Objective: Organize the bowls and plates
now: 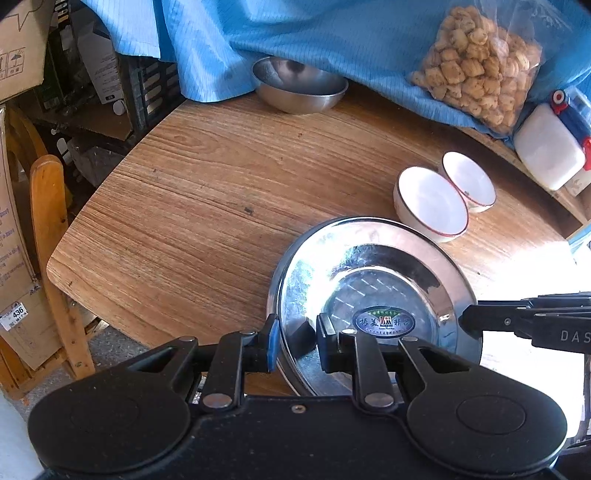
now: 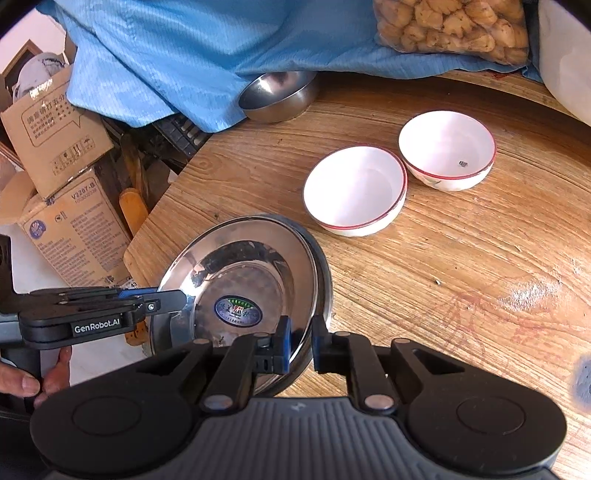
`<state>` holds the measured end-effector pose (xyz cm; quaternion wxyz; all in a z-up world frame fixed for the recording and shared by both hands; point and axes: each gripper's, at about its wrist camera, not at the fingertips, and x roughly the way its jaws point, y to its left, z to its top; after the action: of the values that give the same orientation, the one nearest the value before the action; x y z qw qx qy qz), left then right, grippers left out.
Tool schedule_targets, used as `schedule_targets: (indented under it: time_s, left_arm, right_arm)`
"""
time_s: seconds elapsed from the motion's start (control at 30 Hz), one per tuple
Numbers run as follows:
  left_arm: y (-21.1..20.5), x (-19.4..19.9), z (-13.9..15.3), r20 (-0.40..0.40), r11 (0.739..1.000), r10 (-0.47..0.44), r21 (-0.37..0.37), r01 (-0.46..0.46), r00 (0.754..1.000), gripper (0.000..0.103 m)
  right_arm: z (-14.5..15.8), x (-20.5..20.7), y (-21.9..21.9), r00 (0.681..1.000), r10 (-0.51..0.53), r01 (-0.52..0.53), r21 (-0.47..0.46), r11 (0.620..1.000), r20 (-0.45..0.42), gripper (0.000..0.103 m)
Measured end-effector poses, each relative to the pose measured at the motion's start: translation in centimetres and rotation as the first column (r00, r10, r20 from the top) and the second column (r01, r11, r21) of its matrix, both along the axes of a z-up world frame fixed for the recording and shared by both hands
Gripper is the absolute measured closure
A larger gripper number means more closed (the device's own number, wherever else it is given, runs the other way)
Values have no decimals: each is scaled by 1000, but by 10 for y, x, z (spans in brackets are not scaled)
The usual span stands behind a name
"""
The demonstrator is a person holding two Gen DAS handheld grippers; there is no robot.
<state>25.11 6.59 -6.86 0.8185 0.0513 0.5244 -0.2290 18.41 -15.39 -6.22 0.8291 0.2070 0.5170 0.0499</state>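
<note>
Two shiny steel plates [image 1: 369,266] lie stacked near the table's front edge, the upper one with an oval sticker at its centre. My left gripper [image 1: 297,341] is shut on the plates' left rim, which runs between its pads. My right gripper [image 2: 301,345] is shut on the right rim of the plates [image 2: 240,266]. Each gripper shows in the other's view: the right one [image 1: 467,319] at the plate's right edge, the left one [image 2: 177,297] at its left edge. Two white red-rimmed bowls [image 2: 354,186] [image 2: 447,144] stand side by side behind the plates. A steel bowl [image 2: 277,96] sits further back.
The wooden table [image 1: 203,203] has a bare stretch on its left. A blue cloth [image 1: 295,29] drapes over the back and partly over the steel bowl [image 1: 299,83]. A bag of snacks [image 1: 480,62] and a white container [image 1: 550,147] sit back right. Cardboard boxes and a wooden chair [image 1: 51,240] stand off the left edge.
</note>
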Motion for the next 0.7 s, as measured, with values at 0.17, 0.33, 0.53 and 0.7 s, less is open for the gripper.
schedule_targets:
  time_s: [0.17,0.33,0.53,0.7]
  left_arm:
    - [-2,1,0,9,1000,-10,12,10,1000,81]
    - [-6,2,1,7,1000,-19,22,19,1000,81]
    - [-9,3,0,-2,999,-24,38,24,1000,81]
    - [-10,5,0,-8,999,-22,42,22,1000,81]
  right_arm:
    - [-1,2,1,1000,1,-1,-5,1000,-9,89]
    - [-2,4,1,1000,-7,7,-9,1000,-20,88]
    - [-3,3,0,999,-18,18,-5,1000,-28,86]
    - [-3,3,0,999,-20,20,0,1000,-27,83]
